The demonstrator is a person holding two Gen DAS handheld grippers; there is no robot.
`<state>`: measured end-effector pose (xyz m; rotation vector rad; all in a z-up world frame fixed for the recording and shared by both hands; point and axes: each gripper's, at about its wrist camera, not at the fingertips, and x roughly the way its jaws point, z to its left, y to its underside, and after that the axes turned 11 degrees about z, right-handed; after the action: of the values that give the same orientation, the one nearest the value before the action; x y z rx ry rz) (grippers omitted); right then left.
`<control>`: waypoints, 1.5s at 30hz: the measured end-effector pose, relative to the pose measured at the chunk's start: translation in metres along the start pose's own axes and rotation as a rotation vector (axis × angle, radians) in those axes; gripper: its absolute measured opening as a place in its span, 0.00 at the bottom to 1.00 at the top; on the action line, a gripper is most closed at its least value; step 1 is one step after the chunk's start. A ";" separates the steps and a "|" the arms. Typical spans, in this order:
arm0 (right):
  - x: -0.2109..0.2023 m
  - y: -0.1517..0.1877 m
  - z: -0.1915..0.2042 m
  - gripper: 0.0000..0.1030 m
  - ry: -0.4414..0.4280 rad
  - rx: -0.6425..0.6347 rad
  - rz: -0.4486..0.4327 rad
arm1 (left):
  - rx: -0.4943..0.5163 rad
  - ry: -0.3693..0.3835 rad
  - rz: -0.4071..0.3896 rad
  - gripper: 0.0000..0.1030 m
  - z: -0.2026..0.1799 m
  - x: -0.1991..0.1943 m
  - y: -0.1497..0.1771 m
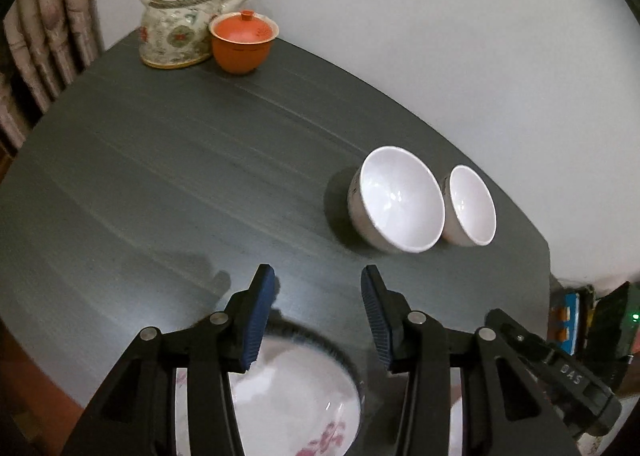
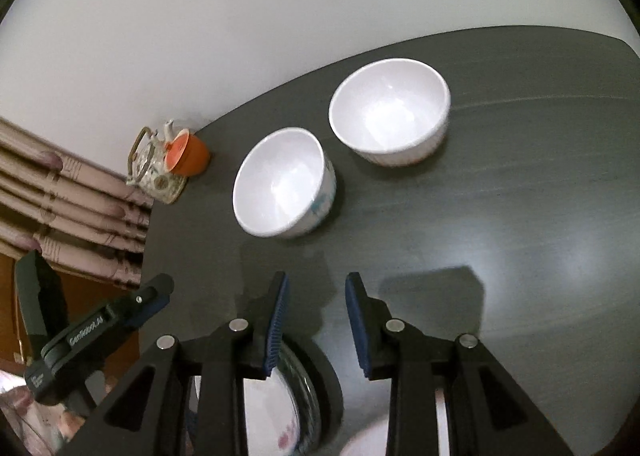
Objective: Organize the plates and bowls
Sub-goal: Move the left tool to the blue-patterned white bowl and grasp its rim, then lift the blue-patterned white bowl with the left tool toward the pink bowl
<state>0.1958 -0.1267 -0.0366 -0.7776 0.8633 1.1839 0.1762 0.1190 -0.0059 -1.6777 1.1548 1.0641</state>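
Two white bowls stand side by side on the dark table. In the left wrist view the nearer bowl [image 1: 400, 200] is at right of centre and the farther bowl [image 1: 472, 206] is just beyond it. In the right wrist view one bowl [image 2: 282, 182] has a blue pattern, the other [image 2: 390, 112] sits behind it. A white plate with pink flowers [image 1: 296, 396] lies under my left gripper [image 1: 318, 280], which is open and empty. My right gripper [image 2: 316, 288] is open and empty above the plate's edge [image 2: 280, 408]. The left gripper [image 2: 160, 290] shows at the left of the right wrist view.
A floral teapot [image 1: 176, 24] and an orange lidded cup [image 1: 242, 42] stand at the table's far corner by the white wall. A curtain [image 2: 72, 192] hangs beyond the table's left edge. The right gripper's body [image 1: 560, 372] is at the lower right.
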 end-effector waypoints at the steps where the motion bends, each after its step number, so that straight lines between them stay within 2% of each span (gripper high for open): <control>1: 0.004 -0.006 0.002 0.29 0.003 0.007 0.002 | -0.002 0.012 0.007 0.40 -0.001 0.004 -0.007; 8: 0.037 -0.048 0.012 0.29 0.028 0.032 0.032 | -0.017 0.045 0.037 0.40 -0.012 0.040 -0.052; 19: 0.075 -0.082 0.008 0.29 0.088 0.037 0.064 | -0.010 0.040 0.099 0.38 -0.020 0.093 -0.081; 20: 0.078 -0.083 0.007 0.28 0.091 0.037 0.067 | -0.013 0.043 0.103 0.35 -0.020 0.095 -0.081; 21: 0.080 -0.083 0.007 0.25 0.092 0.038 0.067 | -0.012 0.046 0.108 0.28 -0.021 0.099 -0.082; 23: 0.084 -0.083 0.008 0.13 0.107 0.039 0.069 | -0.013 0.057 0.115 0.21 -0.022 0.104 -0.082; 25: 0.083 -0.082 0.007 0.13 0.102 0.046 0.065 | -0.015 0.059 0.132 0.11 -0.021 0.110 -0.082; 26: 0.083 -0.081 0.007 0.12 0.105 0.043 0.065 | -0.022 0.060 0.135 0.09 -0.020 0.112 -0.080; 33: 0.072 -0.063 0.014 0.12 0.090 0.029 0.071 | -0.006 0.037 0.105 0.09 -0.020 0.094 -0.064; 45: 0.011 0.001 0.047 0.12 0.052 -0.050 0.023 | 0.010 0.017 -0.006 0.10 -0.023 0.013 -0.005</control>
<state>0.2041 -0.0808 -0.0247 -0.8446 0.8907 1.2134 0.1883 0.0951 -0.0103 -1.6842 1.1628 1.0406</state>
